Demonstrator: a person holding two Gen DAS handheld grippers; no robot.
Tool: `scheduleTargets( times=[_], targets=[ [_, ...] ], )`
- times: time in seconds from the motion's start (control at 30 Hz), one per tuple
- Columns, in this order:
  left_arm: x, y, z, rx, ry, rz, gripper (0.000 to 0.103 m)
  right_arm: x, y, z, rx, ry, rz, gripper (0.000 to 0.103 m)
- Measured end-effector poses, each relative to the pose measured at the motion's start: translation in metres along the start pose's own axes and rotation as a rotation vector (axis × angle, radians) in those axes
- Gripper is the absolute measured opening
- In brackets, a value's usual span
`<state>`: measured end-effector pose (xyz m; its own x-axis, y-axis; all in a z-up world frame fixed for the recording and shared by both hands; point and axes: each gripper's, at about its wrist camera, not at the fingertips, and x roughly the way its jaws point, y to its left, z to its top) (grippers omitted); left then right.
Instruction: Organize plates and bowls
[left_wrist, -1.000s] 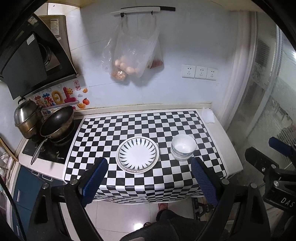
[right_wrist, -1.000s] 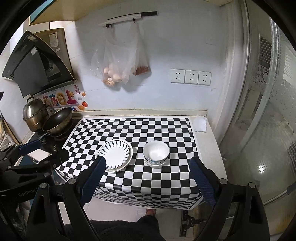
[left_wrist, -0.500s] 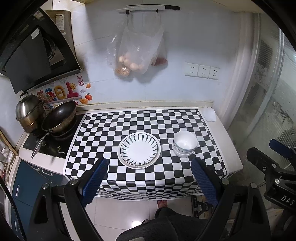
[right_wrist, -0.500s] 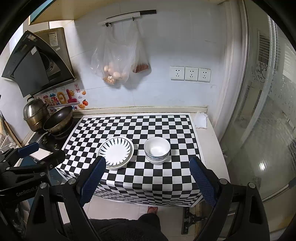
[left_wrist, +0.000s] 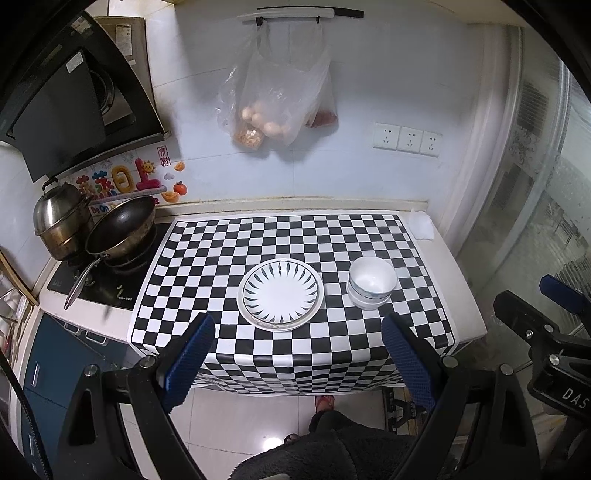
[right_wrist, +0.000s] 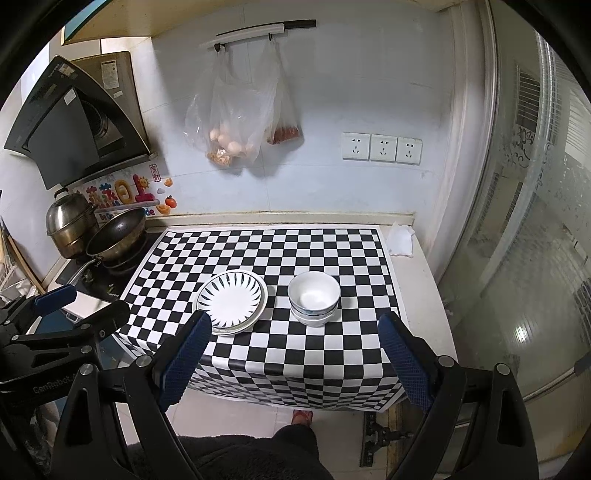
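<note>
The checkered mat (left_wrist: 295, 243) covers most of the counter in front of me, with the stove and its wok (left_wrist: 122, 230) off at nine o'clock from the dishes. On the mat, the plates (left_wrist: 281, 293) sit as a stack, at least two by the rims, with the striped one on top. The bowls (left_wrist: 371, 282) are nested just beside them at three o'clock, not touching them.

I hold my left gripper (left_wrist: 295, 363) back from the counter edge, jaws wide and empty, the plates lying straight ahead at twelve o'clock. My right gripper (right_wrist: 295, 356) is equally wide and empty, with the bowls at twelve and the plates toward eleven.

Both piles look tidy, so I judge the sorting nearly finished. If I nudge anything, I should come in low with one finger beneath a rim. Glazed ware will likely slip, so I would close slowly, lift level, and keep both stacks away from the front edge.
</note>
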<state>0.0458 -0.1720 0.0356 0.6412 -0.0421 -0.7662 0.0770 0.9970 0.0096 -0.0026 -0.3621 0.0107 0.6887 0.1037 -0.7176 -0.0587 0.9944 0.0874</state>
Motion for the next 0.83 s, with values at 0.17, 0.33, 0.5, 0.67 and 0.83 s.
scheduleTargets(
  times=[0.17, 0.33, 0.5, 0.67, 0.83],
  targets=[
    [-0.0013, -0.0006, -0.0031, -0.002, 0.007, 0.000, 0.092, 0.0001, -0.0008, 0.0001, 0.000, 0.000, 0.002, 0.094],
    [-0.0025, 0.0001, -0.0044, -0.008, 0.006, 0.003, 0.092, 0.0006, -0.0015, -0.0016, 0.000, -0.003, 0.000, 0.094],
    [-0.0027, 0.0001, -0.0052, -0.006, 0.007, 0.002, 0.092, -0.0019, -0.0018, -0.0042, 0.000, -0.006, 0.000, 0.094],
    [-0.0038, -0.0001, -0.0061, -0.006, 0.006, 0.007, 0.092, -0.0043, -0.0028, -0.0070, -0.004, -0.012, 0.004, 0.094],
    [-0.0077, -0.0002, -0.0101, -0.007, 0.003, 0.013, 0.092, -0.0070, -0.0026, -0.0075, -0.009, -0.018, 0.011, 0.094]
  ],
)
